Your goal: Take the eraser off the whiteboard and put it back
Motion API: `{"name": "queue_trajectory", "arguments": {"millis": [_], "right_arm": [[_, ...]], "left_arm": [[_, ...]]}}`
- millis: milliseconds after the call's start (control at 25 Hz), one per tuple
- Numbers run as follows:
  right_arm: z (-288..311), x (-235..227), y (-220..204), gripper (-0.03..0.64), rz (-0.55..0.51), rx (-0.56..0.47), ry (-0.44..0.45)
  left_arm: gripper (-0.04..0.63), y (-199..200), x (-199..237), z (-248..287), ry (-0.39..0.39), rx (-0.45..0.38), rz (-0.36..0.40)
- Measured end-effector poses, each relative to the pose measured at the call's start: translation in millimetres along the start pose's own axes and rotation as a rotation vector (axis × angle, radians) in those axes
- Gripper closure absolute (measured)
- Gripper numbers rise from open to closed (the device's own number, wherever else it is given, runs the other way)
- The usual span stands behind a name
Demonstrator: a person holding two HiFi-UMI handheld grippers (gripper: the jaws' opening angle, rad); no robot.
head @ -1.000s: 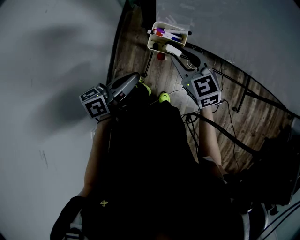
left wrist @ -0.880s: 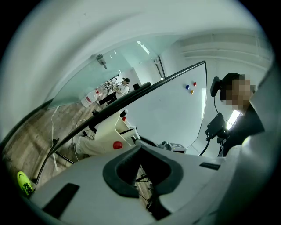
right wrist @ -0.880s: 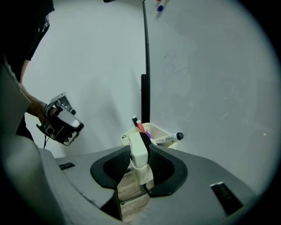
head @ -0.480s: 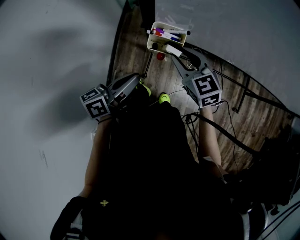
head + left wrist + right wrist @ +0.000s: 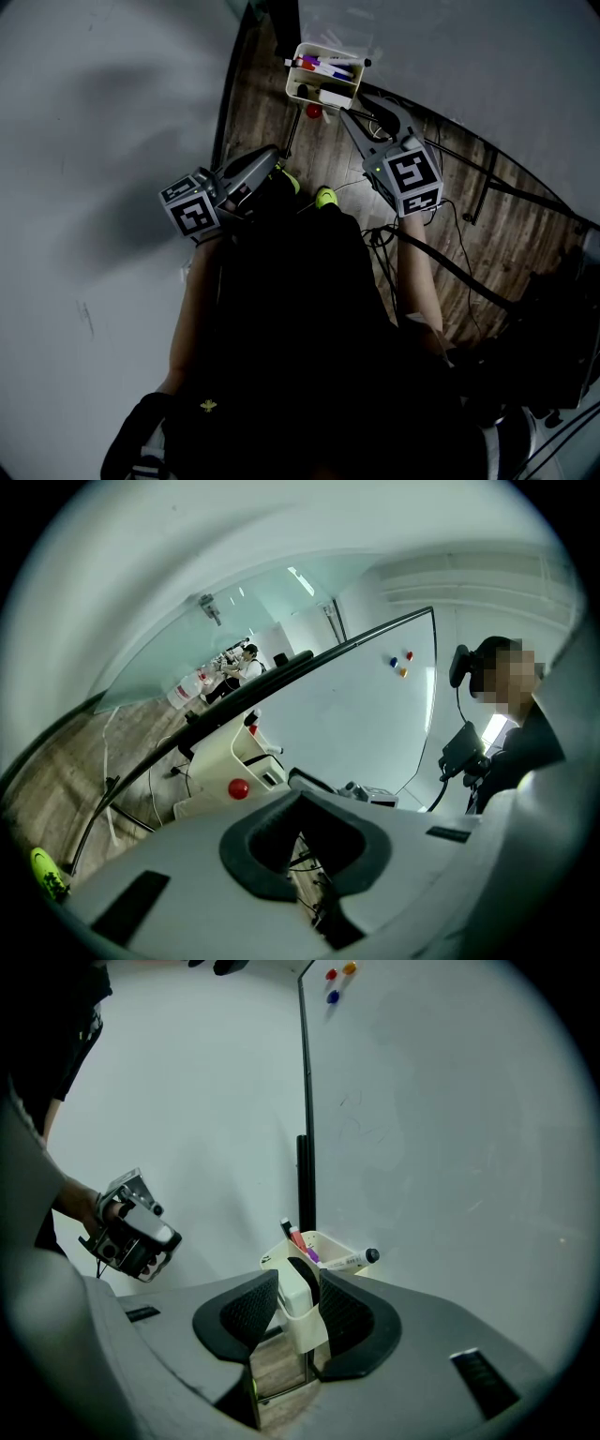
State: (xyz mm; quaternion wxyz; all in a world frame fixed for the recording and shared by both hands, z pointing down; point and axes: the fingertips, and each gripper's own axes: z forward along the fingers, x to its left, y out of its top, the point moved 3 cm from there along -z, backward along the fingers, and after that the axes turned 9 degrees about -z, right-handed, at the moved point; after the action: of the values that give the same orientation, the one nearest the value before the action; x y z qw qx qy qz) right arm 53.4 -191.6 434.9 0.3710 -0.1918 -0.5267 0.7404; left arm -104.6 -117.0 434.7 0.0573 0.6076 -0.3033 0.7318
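Note:
The white eraser (image 5: 334,97) sits in the near end pocket of a cream tray (image 5: 294,82) fixed to the whiteboard (image 5: 469,66). My right gripper (image 5: 359,103) reaches to that pocket. In the right gripper view the eraser (image 5: 292,1293) stands upright between the two dark pads, which lie against its sides, with the tray (image 5: 339,1241) just behind. My right gripper (image 5: 298,1279) is shut on it. My left gripper (image 5: 278,159) hangs back near the person's body. Its jaws meet at the tips with nothing in them (image 5: 300,794).
Markers (image 5: 328,66) lie in the tray, one (image 5: 352,1260) sticking out over its rim. A red magnet (image 5: 314,111) sits under the tray. Cables (image 5: 459,253) and the board's stand legs cross the wooden floor. A plain wall (image 5: 94,141) is to the left.
The eraser has gone from over the tray's near corner down into its end pocket, with the right gripper following slightly. The left gripper has stayed put.

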Motion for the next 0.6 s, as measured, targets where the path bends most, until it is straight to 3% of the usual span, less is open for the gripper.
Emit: {"name": "queue_trajectory", "arguments": {"millis": [600], "right_arm": [[-46,9,-3,0.477,-0.015,-0.023,0.03]], "left_arm": [[0.578,-33,-25,12,0.004,-0.022,0.029]]}}
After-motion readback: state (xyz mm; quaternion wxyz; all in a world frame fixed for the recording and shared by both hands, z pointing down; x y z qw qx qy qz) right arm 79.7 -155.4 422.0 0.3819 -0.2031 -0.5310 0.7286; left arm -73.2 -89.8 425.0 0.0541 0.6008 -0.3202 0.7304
